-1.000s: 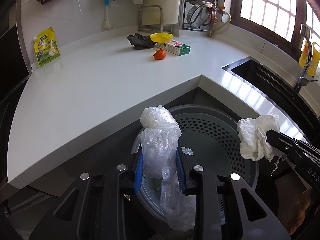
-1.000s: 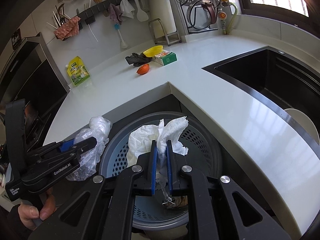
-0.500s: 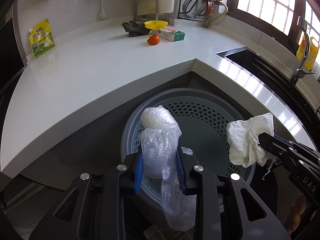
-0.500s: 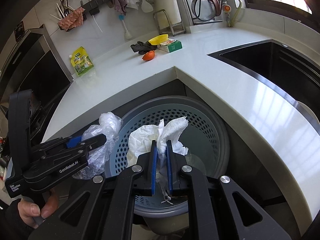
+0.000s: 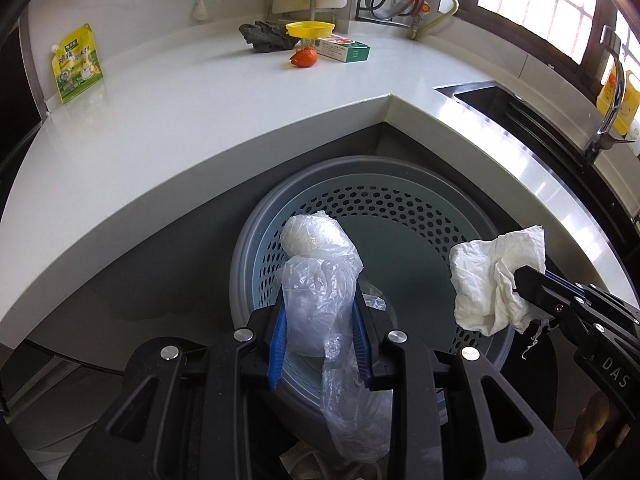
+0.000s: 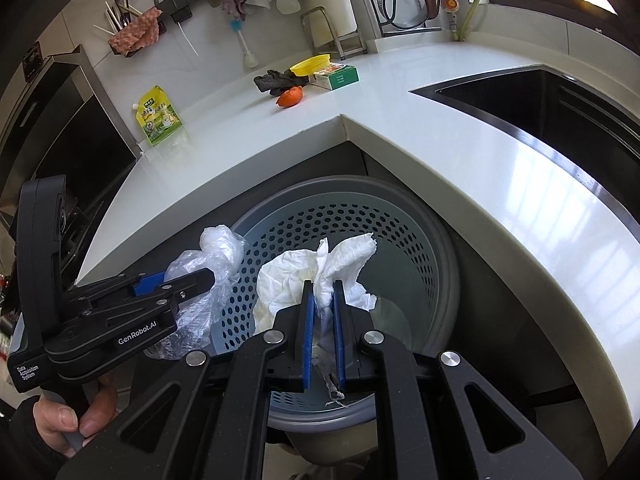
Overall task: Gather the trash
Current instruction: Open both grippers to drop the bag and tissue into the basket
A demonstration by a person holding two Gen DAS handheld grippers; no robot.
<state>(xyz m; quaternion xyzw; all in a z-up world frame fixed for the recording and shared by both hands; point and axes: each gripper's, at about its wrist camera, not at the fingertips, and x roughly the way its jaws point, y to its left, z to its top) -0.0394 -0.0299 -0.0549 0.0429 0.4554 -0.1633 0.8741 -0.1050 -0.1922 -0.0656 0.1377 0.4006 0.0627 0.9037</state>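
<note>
Over the perforated grey bin tucked below the white desk, the left hand-held gripper pinches a crumpled clear plastic bag while the right hand-held gripper is clamped tight on a wadded white paper towel

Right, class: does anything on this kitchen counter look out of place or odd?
Yes. An orange peel scrap lies loose on the white counter, beside a crumpled dark cloth and a small carton. It looks like leftover trash. Nothing appears spilled or broken.
</note>
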